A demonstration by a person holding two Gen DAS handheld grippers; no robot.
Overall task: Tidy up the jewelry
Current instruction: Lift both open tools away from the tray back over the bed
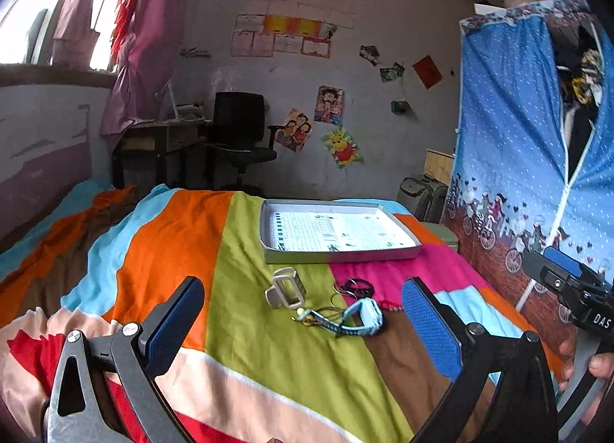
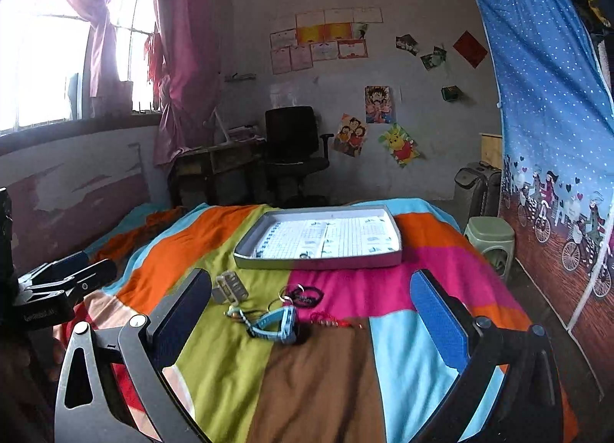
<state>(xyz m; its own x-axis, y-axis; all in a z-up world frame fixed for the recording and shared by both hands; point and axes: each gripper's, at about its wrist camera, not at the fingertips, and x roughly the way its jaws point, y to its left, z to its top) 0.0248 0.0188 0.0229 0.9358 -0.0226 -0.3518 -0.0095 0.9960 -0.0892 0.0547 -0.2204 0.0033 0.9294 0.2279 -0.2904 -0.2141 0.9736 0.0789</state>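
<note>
Plainly, both tongs are hovering wide apart and holding nothing: the left tongs (image 1: pixel 303 331) and the right tongs (image 2: pixel 311 324) are each framing the jewelry heap on the striped bed (image 1: pixel 268 366). The shallow grey tray (image 1: pixel 268 247), paper-lined, is sitting at twelve o'clock beyond the heap. Nearest is lying the light blue watch (image 2: pixel 278 322), rubbery and looped; at eleven o'clock a stiff pale buckle piece (image 1: pixel 286 288); at one o'clock a black beaded bracelet (image 2: pixel 305 294) and thin red cord (image 2: pixel 334 321). I'd be pinching the watch strap across its width, lifting slowly, since thin chains seem tangled beneath.
</note>
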